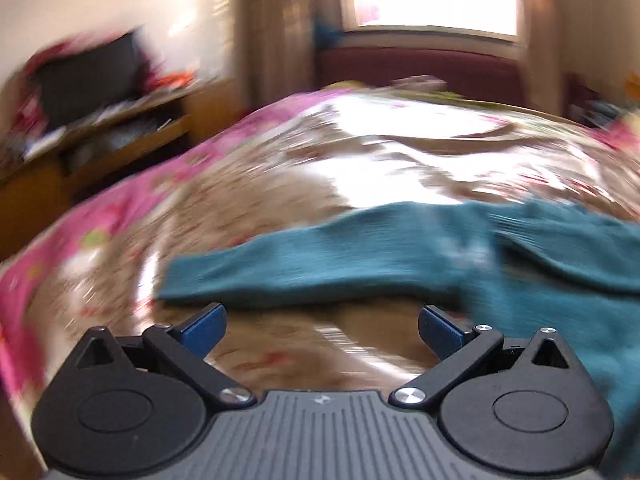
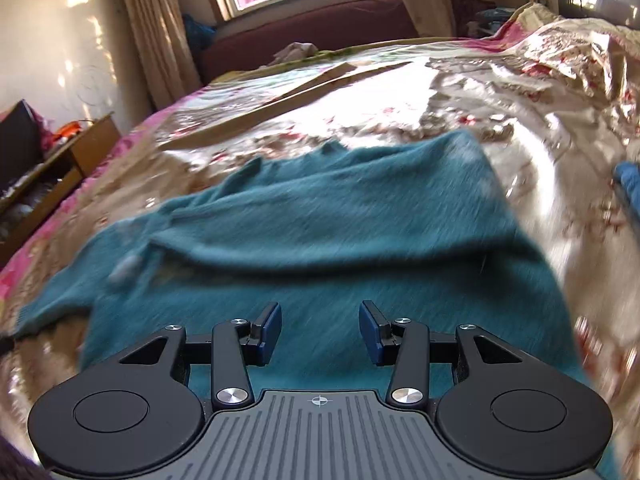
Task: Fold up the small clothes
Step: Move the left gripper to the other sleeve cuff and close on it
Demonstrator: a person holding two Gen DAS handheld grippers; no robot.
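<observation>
A small teal knit sweater (image 2: 328, 216) lies spread on the floral bedspread (image 2: 520, 92). In the left wrist view its sleeve (image 1: 304, 264) stretches out to the left, with the body at the right. My left gripper (image 1: 322, 330) is open and empty, just short of the sleeve's near edge. My right gripper (image 2: 320, 330) is open and empty, hovering over the near part of the sweater's body. Both views are blurred by motion.
A wooden TV stand (image 1: 100, 128) with a dark screen (image 1: 88, 80) stands left of the bed. A maroon bench (image 2: 312, 28) sits under the window. A crumpled cloth (image 2: 294, 51) lies at the bed's far end. A blue item (image 2: 630, 184) lies at the right edge.
</observation>
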